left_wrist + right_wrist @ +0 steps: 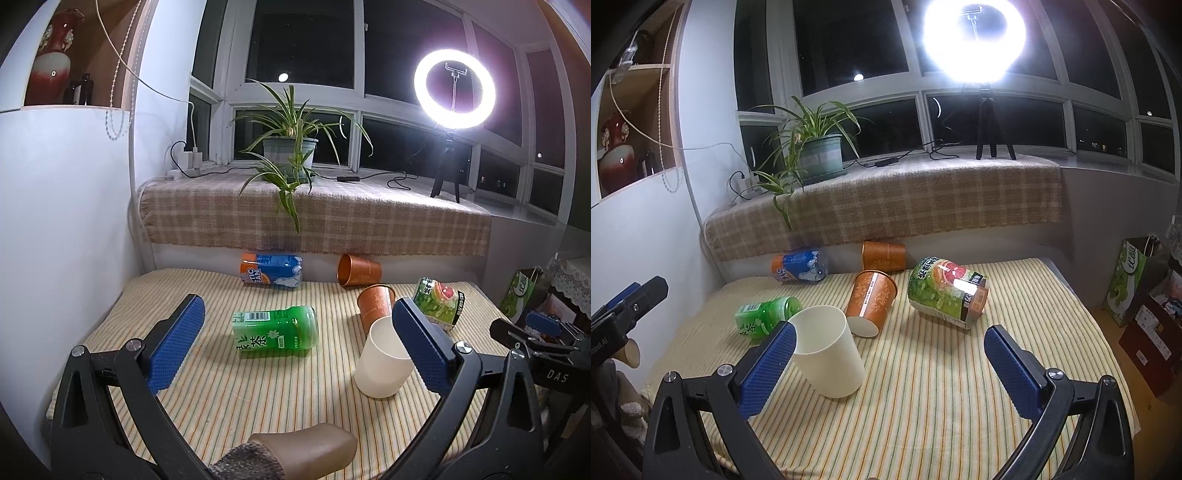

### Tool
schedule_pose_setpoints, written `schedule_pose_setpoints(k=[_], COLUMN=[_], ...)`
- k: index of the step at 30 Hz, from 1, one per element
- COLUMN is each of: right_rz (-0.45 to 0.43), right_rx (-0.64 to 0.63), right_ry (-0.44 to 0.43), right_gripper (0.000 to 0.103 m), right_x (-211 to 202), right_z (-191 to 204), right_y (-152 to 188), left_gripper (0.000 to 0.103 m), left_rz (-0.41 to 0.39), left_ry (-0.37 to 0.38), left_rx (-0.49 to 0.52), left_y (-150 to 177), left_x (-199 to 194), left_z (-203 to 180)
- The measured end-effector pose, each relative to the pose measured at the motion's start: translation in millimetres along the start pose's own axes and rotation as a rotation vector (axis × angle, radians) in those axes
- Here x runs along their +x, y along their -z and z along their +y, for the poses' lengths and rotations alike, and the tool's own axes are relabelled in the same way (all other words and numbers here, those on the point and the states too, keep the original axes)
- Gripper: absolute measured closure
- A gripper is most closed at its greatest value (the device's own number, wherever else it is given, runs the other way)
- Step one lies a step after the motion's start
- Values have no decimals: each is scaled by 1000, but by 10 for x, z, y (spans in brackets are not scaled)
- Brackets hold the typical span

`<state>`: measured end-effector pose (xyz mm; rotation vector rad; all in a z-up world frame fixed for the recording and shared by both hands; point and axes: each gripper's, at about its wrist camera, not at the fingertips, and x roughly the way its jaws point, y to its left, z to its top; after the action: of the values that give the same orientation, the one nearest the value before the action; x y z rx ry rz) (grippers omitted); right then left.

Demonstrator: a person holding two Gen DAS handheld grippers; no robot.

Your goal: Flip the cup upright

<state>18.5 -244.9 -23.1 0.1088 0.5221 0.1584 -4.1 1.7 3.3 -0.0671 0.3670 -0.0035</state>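
Observation:
A cream plastic cup (382,358) stands upright, mouth up, on the striped tablecloth (258,391); it also shows in the right wrist view (827,350). An orange paper cup (373,304) lies tipped right behind it, also in the right wrist view (870,302). A second orange cup (359,269) lies on its side at the back, also in the right wrist view (883,255). My left gripper (299,336) is open and empty; its right pad overlaps the cream cup. My right gripper (890,365) is open and empty, the cream cup by its left pad.
A green tea bottle (275,332), a blue-orange bottle (271,271) and a green grapefruit carton (947,291) lie on the table. A plaid-covered sill (314,214) with a potted plant (290,147) and a ring light (454,92) runs behind. Bags (1126,280) stand right.

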Motion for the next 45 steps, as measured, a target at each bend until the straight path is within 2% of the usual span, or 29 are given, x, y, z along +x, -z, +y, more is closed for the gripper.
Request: schedule_pose_setpoints(k=[45], right_rz=[40], right_rx=[6], right_ry=[-7], right_gripper=[0], right_x=[120], right_z=[-6], right_y=[18], left_gripper=[0], left_rz=[-11], left_ry=[-6], left_rx=[10], left_y=[-20], left_x=[-26], left_z=[31])
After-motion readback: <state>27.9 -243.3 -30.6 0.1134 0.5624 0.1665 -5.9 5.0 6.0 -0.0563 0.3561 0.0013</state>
